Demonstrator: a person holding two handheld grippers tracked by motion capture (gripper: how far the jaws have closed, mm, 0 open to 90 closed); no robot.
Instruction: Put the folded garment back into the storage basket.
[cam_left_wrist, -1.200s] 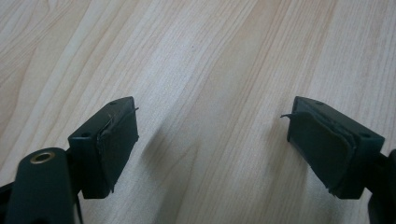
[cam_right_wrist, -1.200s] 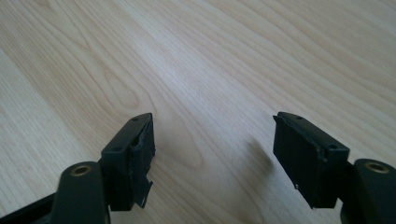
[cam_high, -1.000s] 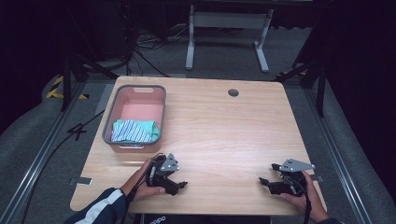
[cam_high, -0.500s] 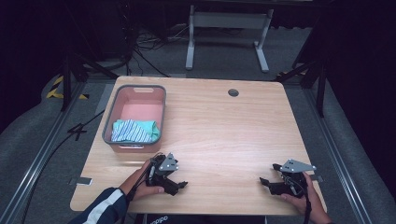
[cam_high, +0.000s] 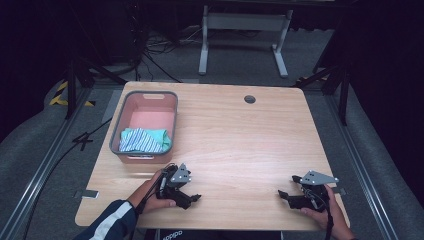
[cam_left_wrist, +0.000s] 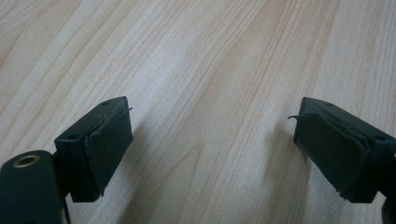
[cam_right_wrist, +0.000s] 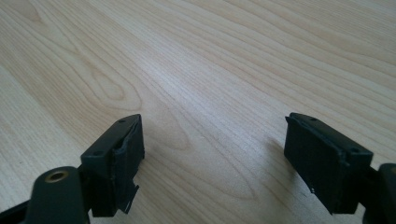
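My left gripper (cam_high: 195, 198) rests low on the wooden table (cam_high: 240, 135) near its front edge, held by a hand in a dark sleeve with white stripes. In the left gripper view its jaws stand wide apart (cam_left_wrist: 210, 149) with bare wood between them. My right gripper (cam_high: 283, 194) lies near the front right of the table, pointing left. Its jaws are also wide apart (cam_right_wrist: 212, 161) over bare wood. A pink bin with a grey rim (cam_high: 148, 95) stands at the left, holding folded teal and striped cloth (cam_high: 143, 140).
A round cable hole (cam_high: 249, 99) sits near the table's far edge. A metal stand (cam_high: 243, 35) and cables lie on the grey floor behind. Rails run along both sides of the table.
Both grippers stay in nearly the same place; the left one has shifted slightly toward the front edge.
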